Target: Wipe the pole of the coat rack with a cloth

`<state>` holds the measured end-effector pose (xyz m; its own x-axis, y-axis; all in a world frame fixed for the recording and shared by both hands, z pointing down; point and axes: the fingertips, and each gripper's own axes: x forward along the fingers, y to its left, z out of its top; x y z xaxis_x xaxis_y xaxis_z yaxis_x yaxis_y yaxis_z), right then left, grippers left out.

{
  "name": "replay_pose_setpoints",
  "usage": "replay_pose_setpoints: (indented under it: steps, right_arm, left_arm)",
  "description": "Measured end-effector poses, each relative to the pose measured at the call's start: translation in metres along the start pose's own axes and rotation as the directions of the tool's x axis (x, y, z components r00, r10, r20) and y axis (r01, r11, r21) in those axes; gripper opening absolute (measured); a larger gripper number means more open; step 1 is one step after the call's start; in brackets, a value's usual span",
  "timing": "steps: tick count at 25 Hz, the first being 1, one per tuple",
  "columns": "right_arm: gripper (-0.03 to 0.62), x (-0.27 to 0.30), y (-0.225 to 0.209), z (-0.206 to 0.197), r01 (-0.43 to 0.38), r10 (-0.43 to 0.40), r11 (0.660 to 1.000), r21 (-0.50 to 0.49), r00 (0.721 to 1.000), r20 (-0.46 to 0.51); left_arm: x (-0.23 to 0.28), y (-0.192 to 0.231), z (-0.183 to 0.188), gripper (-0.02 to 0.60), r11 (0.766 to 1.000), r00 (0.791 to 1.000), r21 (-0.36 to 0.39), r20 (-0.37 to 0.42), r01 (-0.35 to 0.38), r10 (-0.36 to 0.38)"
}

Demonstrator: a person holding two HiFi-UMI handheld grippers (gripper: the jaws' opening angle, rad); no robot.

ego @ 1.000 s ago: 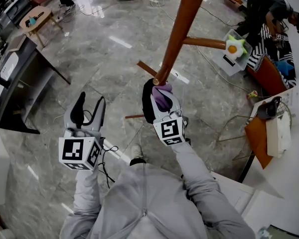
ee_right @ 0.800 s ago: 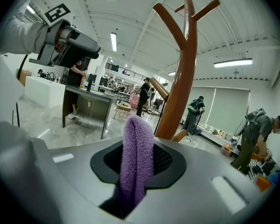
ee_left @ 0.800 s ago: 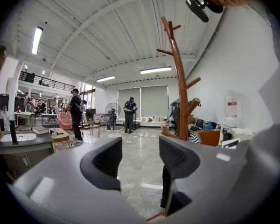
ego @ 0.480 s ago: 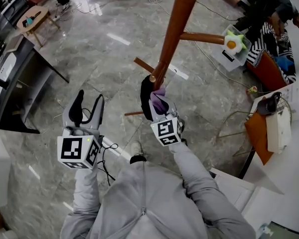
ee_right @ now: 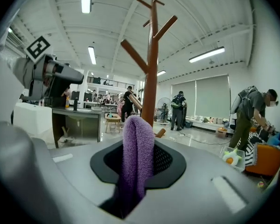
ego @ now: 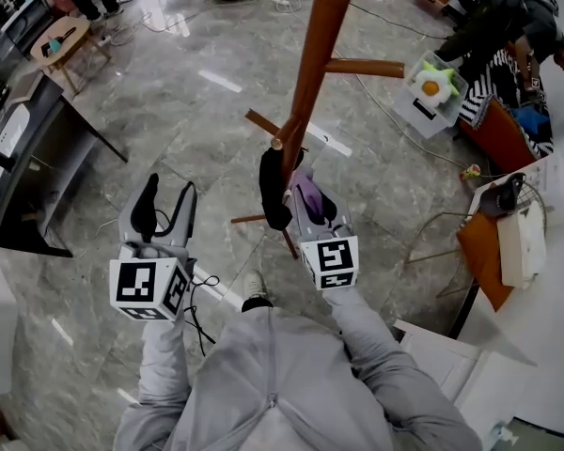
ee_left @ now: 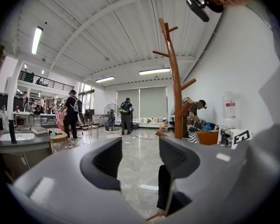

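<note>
- While the head view looks steeply down, the right claw (ego: 291, 195) sits low beside the pole (ego: 312, 54) of the coat rack (ego: 365, 67), pinching a purple cloth (ego: 310, 198) with its free end turned toward the wood. From above I cannot tell whether cloth and pole actually touch. The left claw (ego: 167, 205) hangs well apart on the other side, spread and empty, probably kept clear so that it does not hinder the wiping arm.
- Seen in the left gripper view, its jaws stand apart with only the marble floor (ego: 197, 111) between them. The rack rises off to the right, so this claw seems to have no part in the wipe for now.
- Seen in the right gripper view, the jaws are pressed together on the cloth, which stands up in a fold out of the black pads, directly in line with the pole behind it. Held that way, the soft fold would meet the wood rather than the hard jaws. My judgement is that the wipe is at work near the pole's lower part.
</note>
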<state>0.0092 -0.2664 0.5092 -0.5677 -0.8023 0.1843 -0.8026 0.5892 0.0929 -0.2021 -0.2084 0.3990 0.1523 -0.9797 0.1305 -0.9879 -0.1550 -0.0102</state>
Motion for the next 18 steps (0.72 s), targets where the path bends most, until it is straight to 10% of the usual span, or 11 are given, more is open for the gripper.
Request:
replay_pose_setpoints:
  steps: [18]
  right_arm:
    - [0.071, -0.108, -0.058, 0.118, 0.121, -0.139, 0.990, 0.078, 0.941, 0.308]
  left_arm:
    - [-0.009, -0.053, 0.018, 0.268, 0.999, 0.997, 0.011, 0.061, 0.053, -0.053]
